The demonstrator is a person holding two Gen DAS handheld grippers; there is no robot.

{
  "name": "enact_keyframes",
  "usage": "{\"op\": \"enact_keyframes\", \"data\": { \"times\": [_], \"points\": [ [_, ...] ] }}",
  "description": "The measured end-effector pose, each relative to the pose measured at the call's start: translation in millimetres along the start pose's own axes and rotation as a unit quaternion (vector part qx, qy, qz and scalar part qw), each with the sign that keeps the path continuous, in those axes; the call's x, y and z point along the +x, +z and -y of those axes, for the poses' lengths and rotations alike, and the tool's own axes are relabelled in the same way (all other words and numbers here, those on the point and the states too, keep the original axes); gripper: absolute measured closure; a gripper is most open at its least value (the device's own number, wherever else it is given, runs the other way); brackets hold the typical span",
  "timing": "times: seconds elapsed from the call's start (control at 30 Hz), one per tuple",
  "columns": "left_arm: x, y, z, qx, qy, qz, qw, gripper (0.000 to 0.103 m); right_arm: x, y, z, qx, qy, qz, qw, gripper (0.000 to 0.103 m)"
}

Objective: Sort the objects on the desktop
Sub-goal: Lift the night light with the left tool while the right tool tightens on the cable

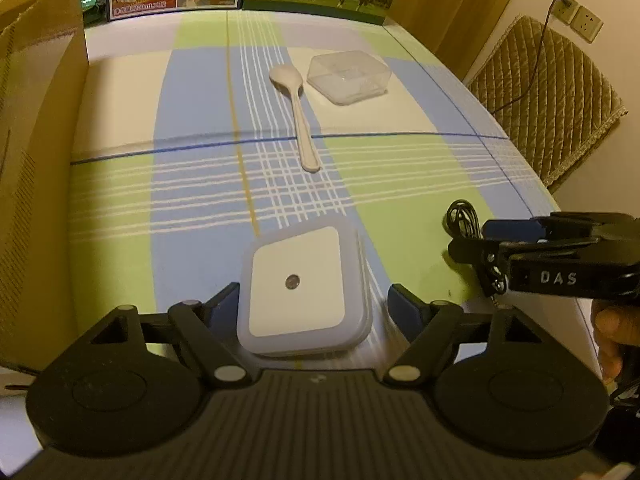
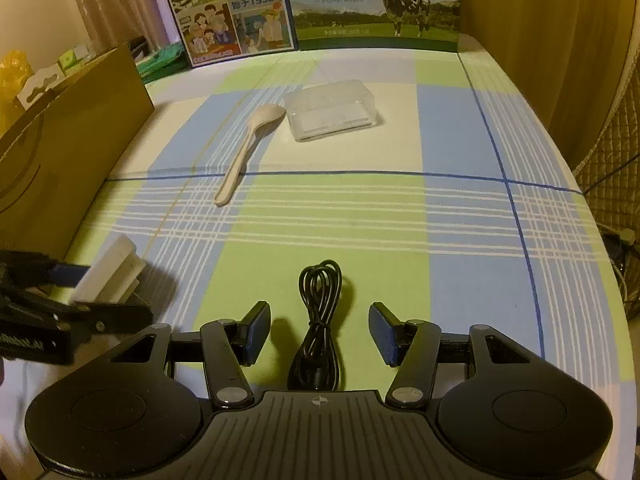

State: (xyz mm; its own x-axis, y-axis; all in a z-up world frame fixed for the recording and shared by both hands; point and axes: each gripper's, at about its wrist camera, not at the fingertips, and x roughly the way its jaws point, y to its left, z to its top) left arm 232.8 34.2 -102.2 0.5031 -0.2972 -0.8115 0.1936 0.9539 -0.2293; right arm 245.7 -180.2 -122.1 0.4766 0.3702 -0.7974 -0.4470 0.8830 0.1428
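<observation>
A checked blue, green and cream tablecloth (image 2: 340, 216) covered the table, with cardboard walls and milk cartons behind. The left gripper (image 1: 312, 300), jaws apart, flanked a square white plastic night-light (image 1: 298, 284). The right gripper (image 2: 320, 330), open, straddled a coiled black cable (image 2: 318, 320). A beige spoon (image 2: 248, 148) lay just beside a clear plastic box (image 2: 332, 110).

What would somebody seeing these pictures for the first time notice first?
Probably the white square night light, sitting between the fingers of the left hand-held gripper at the near edge of the checked tablecloth. Next, the coiled black cable lying on the cloth between the open fingers of the right hand-held gripper. Farther back, a pale spoon lies just left of a clear plastic box, in front of milk cartons.
</observation>
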Motion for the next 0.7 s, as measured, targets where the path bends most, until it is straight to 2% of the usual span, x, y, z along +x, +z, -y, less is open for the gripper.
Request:
{"op": "enact_keyframes", "data": {
  "times": [0.1, 0.5, 0.6, 0.7],
  "points": [
    [0.1, -0.2, 2.4, 0.009, 0.013, 0.001, 0.9999, 0.042, 0.3, 0.6, -0.3, -0.001, -0.002, 0.004, 1.0, 0.051],
    [-7.5, 1.0, 7.4, 0.019, 0.016, 0.014, 0.9996, 0.043, 10.7, 5.2, -5.9, -0.021, -0.014, 0.013, 1.0, 0.052],
    [-8.1, 1.8, 8.0, 0.022, 0.017, 0.015, 0.9995, 0.043, 12.4, 5.1, -9.9, -0.037, -0.025, 0.012, 0.999, 0.06],
    [-8.3, 2.0, 8.7, 0.021, 0.017, 0.015, 0.9995, 0.043, 14.0, 3.4, -14.9, -0.058, -0.034, 0.013, 0.998, 0.062]
  ]
}}
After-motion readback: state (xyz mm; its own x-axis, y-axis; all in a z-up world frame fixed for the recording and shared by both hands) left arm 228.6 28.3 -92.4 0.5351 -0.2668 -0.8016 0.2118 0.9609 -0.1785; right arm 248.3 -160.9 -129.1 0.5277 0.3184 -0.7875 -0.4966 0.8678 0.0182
